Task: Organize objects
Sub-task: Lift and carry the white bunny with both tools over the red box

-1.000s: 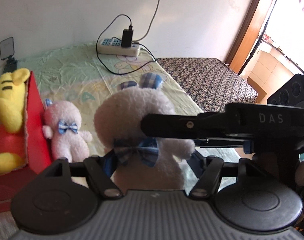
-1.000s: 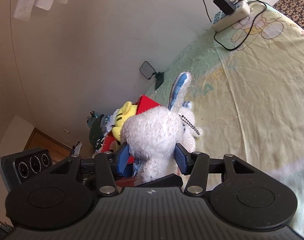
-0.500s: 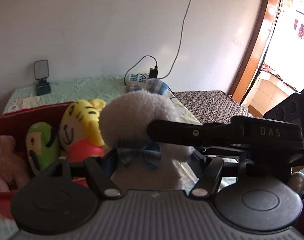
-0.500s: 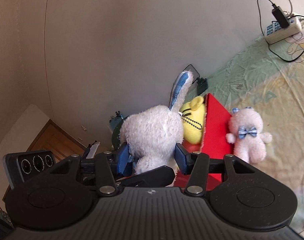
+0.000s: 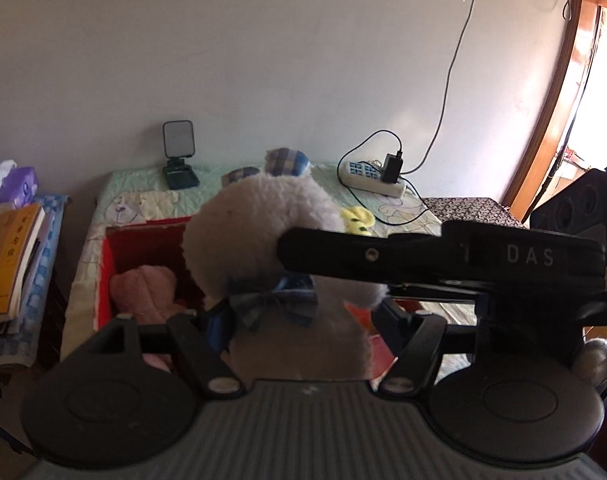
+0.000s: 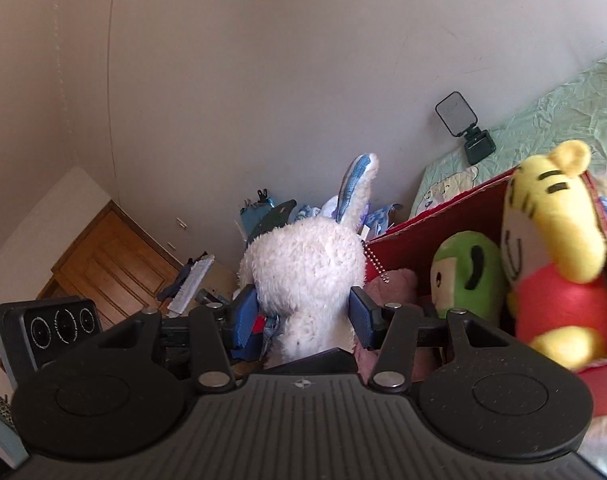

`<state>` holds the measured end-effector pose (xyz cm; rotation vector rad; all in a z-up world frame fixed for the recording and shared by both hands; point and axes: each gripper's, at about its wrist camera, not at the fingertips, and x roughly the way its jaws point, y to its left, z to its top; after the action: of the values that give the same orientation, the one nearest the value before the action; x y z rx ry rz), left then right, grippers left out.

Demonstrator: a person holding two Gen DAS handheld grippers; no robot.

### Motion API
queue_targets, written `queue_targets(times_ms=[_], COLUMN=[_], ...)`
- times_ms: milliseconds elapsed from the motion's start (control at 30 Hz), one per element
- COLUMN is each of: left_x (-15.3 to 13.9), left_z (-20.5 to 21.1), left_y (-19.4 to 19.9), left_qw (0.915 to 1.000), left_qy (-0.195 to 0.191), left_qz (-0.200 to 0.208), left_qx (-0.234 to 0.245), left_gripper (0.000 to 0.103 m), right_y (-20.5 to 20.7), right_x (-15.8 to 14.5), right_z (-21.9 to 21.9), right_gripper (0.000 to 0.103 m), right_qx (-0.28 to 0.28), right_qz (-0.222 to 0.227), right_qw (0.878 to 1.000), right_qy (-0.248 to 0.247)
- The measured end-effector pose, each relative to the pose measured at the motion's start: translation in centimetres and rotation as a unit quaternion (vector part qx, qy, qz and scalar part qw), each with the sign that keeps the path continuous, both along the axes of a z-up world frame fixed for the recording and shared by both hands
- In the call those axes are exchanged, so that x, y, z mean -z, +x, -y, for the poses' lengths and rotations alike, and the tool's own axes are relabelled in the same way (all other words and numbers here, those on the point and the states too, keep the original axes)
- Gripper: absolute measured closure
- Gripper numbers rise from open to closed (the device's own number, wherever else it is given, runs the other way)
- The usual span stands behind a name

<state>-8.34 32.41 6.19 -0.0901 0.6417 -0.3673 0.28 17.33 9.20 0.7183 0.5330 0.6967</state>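
White plush rabbit (image 5: 271, 240) now carried from bed over red box (image 6: 455, 216); both grippers' fingers (image 6: 361, 314) clamped on it. Ready to lower in.

A bed (image 5: 407, 216) in a pale green cartoon-print sheet stands against a plain white wall (image 5: 263, 60). To the bed's right, sunlight glares through a wood-framed doorway (image 5: 559, 96); to its left, a side table (image 5: 43, 280) holds stacked books.

"DAS" in white letters on the black right tongs (image 5: 383, 258)
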Motion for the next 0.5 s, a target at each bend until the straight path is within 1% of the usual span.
queue_targets(times_ms=[67, 133, 333, 400, 500], left_x=[0.4, 0.9, 3.0, 3.8, 5.1], left_z=[-1.2, -2.0, -3.6, -4.1, -4.6], left_y=[0.8, 1.5, 4.0, 5.0, 6.4], left_qw=[1.0000, 1.0000, 0.9996, 0.9991, 0.9975], left_qy=[0.000, 0.000, -0.004, -0.008, -0.025], left_qz=[-0.004, -0.009, -0.028, -0.041, -0.066], left_qx=[-0.002, -0.001, -0.001, -0.001, 0.002], left_gripper=[0.033, 0.033, 0.033, 0.033, 0.033], right_y=[0.9, 0.7, 2.5, 3.1, 3.8], right_x=[0.0, 0.1, 1.1, 1.6, 2.4], right_z=[-0.9, -1.3, -3.2, -3.5, -4.0], right_gripper=[0.051, 0.051, 0.051, 0.051, 0.051], right_qx=[-0.001, 0.000, 0.011, 0.014, 0.023], right_qz=[-0.003, -0.008, -0.026, -0.036, -0.053], right_qw=[1.000, 1.000, 0.999, 0.998, 0.996], right_qy=[-0.007, -0.013, -0.042, -0.053, -0.068])
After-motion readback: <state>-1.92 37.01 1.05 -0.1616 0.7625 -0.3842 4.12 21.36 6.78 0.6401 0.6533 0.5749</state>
